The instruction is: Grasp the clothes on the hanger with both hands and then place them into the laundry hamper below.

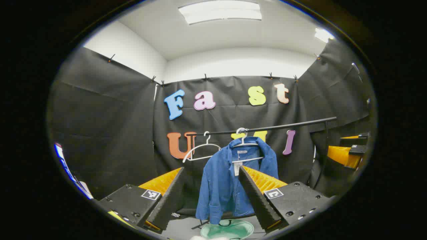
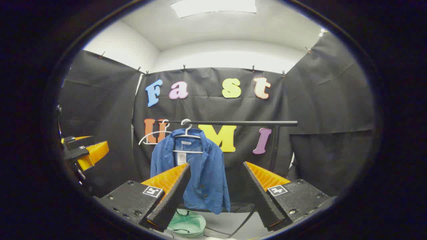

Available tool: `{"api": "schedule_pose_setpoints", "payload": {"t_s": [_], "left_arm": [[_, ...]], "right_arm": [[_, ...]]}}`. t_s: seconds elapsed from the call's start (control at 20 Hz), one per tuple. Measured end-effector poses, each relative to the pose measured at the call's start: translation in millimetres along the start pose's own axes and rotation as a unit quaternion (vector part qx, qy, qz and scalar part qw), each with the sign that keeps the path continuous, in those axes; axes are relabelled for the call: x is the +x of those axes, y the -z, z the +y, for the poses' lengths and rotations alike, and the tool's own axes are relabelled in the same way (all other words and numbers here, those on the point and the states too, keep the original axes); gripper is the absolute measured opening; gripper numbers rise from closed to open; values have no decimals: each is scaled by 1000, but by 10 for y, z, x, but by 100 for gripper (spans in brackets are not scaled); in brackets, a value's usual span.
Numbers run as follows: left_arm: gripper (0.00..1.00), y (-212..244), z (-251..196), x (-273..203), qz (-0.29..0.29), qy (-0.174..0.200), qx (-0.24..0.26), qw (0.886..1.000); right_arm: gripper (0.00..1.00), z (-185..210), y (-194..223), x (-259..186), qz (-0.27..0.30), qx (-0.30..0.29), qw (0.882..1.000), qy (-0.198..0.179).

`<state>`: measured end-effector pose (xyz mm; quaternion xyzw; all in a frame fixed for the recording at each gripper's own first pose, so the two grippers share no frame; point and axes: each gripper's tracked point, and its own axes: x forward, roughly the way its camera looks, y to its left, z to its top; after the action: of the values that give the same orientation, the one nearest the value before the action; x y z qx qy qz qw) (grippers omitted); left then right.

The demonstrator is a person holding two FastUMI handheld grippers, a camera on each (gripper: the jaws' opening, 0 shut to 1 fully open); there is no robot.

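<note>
Both claws wide open, holding nothing.
Ahead of the left claw (image 1: pixel 213 196) and right claw (image 2: pixel 215 193), low: the green hamper (image 2: pixel 186 224); beyond it the blue jacket (image 1: pixel 230 180) hangs on its hanger (image 1: pixel 245 141) from the rail (image 2: pixel 233 123).

black rail (image 2: pixel 233 123) spans the black cloth backdrop (image 2: pixel 327 100) on a dark upright post (image 2: pixel 274 146), spare white hanger (image 1: pixel 200 148) hangs bare at its left end, white ceiling with lit light panel (image 1: pixel 220 11) above.
</note>
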<state>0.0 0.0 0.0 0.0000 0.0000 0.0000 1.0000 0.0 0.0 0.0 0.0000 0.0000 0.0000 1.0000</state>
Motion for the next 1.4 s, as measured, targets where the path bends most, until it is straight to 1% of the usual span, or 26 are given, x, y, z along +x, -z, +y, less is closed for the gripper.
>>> {"api": "schedule_pose_setpoints", "payload": {"t_s": [0.15, 0.2, 0.25, 0.35, 0.5, 0.55, 0.6, 0.65, 0.7, 0.75, 0.8, 0.95, 1.05, 1.1, 1.15, 1.25, 1.35, 1.4], "left_arm": [[96, -4, 67, -6, 5, 7, 4, 1000], [97, -15, 103, -19, 5, 4, 6, 1000], [98, -21, 124, -59, 4, 2, 8, 1000], [100, -39, 164, -109, 3, 2, 8, 1000], [99, -60, 225, -152, 5, 0, 9, 1000], [99, -60, 236, -163, 6, 1, 6, 1000], [100, -67, 243, -178, 5, 1, 3, 1000], [100, -74, 264, -191, 6, 0, 5, 1000], [100, -71, 288, -203, 6, -1, 8, 1000], [100, -72, 306, -209, 5, -2, 12, 1000], [100, -67, 314, -208, 6, -2, 14, 1000], [100, 30, 321, -171, 17, 0, 13, 1000], [99, 76, 310, -127, 22, 1, 10, 1000], [99, 105, 288, -90, 24, 1, 10, 1000], [100, 140, 257, -40, 26, 1, 12, 1000], [100, 230, 177, 101, 31, 4, 16, 999], [100, 285, 79, 265, 27, 4, 18, 999], [100, 304, 47, 373, 23, 2, 19, 1000]], "right_arm": [[99, 72, -27, -14, 0, 7, 1000, 1], [96, 38, -58, -23, 0, 5, 1000, 4], [99, 15, -79, -43, -1, 3, 1000, 8], [99, 0, -120, -67, -5, 5, 1000, 13], [99, -16, -125, -90, -7, 8, 1000, 21], [96, -13, -126, -87, -8, 8, 1000, 22], [96, -16, -111, -83, -7, 7, 1000, 25], [99, -14, -103, -88, -6, 6, 1000, 25], [99, -7, -92, -84, -7, 7, 1000, 26], [96, -10, -82, -74, -7, 8, 1000, 28], [99, -11, -64, -71, -7, 9, 1000, 27], [99, 2, 7, -22, 1, 15, 1000, 23], [99, -38, 84, 50, 10, 19, 999, 24], [96, -52, 136, 106, 17, 21, 999, 23], [99, -73, 175, 170, 21, 22, 999, 23], [99, -120, 245, 348, 29, 17, 999, 22], [99, -125, 307, 583, 33, 13, 999, 12], [96, -137, 346, 721, 35, 12, 999, 6]]}}
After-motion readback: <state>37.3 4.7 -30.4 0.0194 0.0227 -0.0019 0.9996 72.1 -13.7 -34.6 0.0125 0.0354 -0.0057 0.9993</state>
